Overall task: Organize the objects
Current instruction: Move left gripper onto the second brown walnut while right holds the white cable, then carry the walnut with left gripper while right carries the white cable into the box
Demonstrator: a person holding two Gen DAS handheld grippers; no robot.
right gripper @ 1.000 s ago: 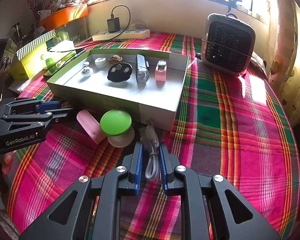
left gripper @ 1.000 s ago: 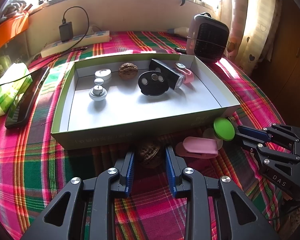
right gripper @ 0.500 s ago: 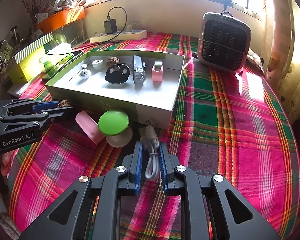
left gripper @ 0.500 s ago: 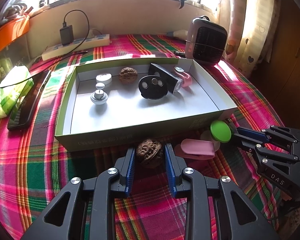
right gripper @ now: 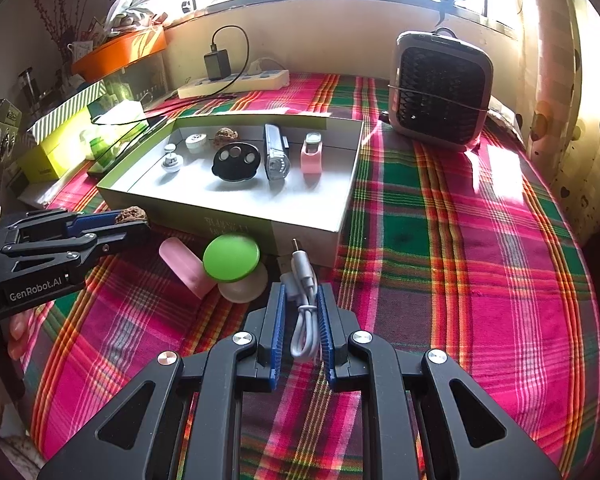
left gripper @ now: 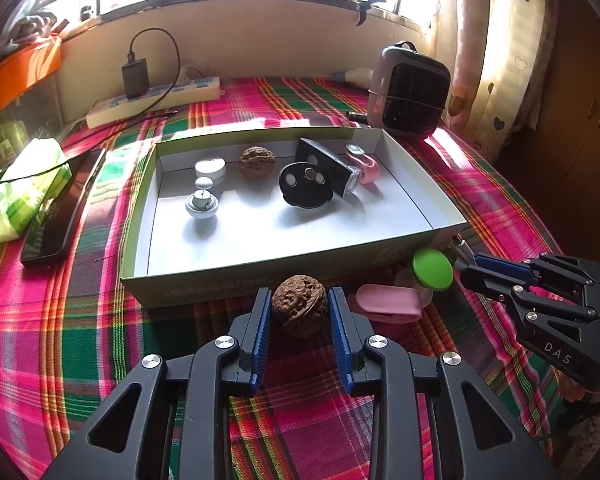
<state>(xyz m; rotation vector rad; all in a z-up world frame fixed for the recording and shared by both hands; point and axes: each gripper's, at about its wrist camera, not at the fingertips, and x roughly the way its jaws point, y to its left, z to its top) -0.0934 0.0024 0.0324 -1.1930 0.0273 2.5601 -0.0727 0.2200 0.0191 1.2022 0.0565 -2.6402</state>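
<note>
Six things already lie in the box (left gripper: 416,196), all toward its far wall: a white cap (left gripper: 210,168), a white knob (left gripper: 202,204), a walnut (left gripper: 257,162), a black disc (left gripper: 305,184), a black torch (left gripper: 328,168) and a pink clip (left gripper: 364,162) near the far right corner. The near half of the box floor is bare.

Outside, on the plaid desk (right gripper: 460,240) along the box's near wall, four things are left. The left hand-held gripper (left gripper: 300,312) pinches a second walnut (left gripper: 299,305), just short of the near wall and seemingly raised off the cloth. The right hand-held gripper (right gripper: 302,320) is pressed together on a coiled white cable (right gripper: 305,308), close to the box's near right corner. Between the two, untouched, lie a pink case (right gripper: 186,266) and a green-lidded jar (right gripper: 232,258), touching each other.

So the sorting looks a little over half done: two pieces are gripped and ready to go over the wall, and two more wait to be picked up.
</note>
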